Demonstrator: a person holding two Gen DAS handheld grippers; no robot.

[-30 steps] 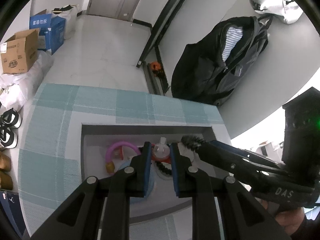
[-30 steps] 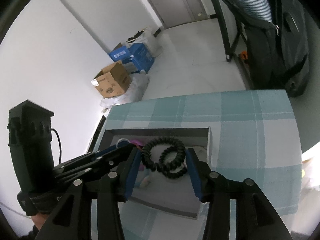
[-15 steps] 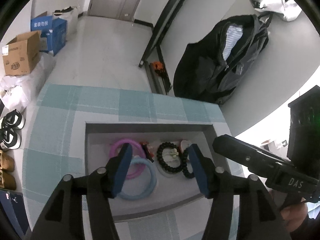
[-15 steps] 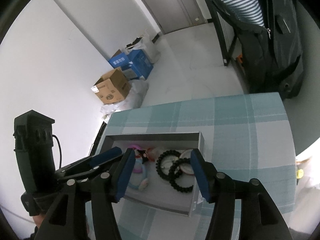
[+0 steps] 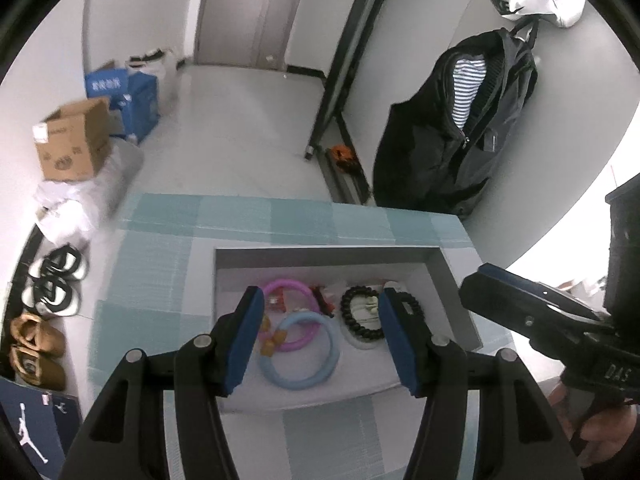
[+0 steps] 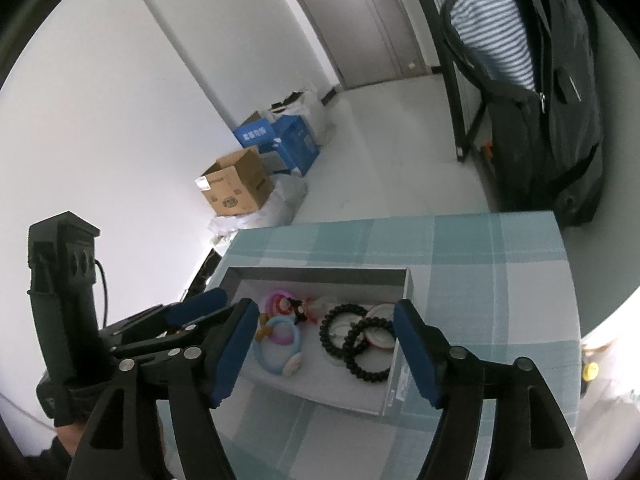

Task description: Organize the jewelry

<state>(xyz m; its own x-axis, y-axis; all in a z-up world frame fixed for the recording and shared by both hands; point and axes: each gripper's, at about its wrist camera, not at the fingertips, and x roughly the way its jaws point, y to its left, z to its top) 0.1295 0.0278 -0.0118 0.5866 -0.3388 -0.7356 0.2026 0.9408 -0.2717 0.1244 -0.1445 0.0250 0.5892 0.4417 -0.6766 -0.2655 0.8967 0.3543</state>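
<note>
- Box [image 5: 456,292]: shallow, grey, open-topped; sits on a teal checked cloth [image 5: 168,248] over the table. Holds all the jewelry.
- Blue ring [image 5: 300,352]: lies flat on the box floor, nearer the left end, overlapping the pink ring [image 5: 288,286] behind it.
- Black bead bracelets [image 6: 356,340]: two, overlapping, at the right end of the box, resting over white round pieces.
- Small items: red, orange and black bits between the rings and the bracelets; too small to identify.
- Left gripper [image 5: 320,340]: released, blue pads spread wide, holding nothing; raised above the near side of the box, with the rings and one bracelet seen between its fingers.
- Right gripper [image 6: 324,352]: released, pads wide apart, empty; raised above the box, bracelets and blue ring framed between its fingers.
- Both grippers: clear of the jewelry, side by side.
</note>
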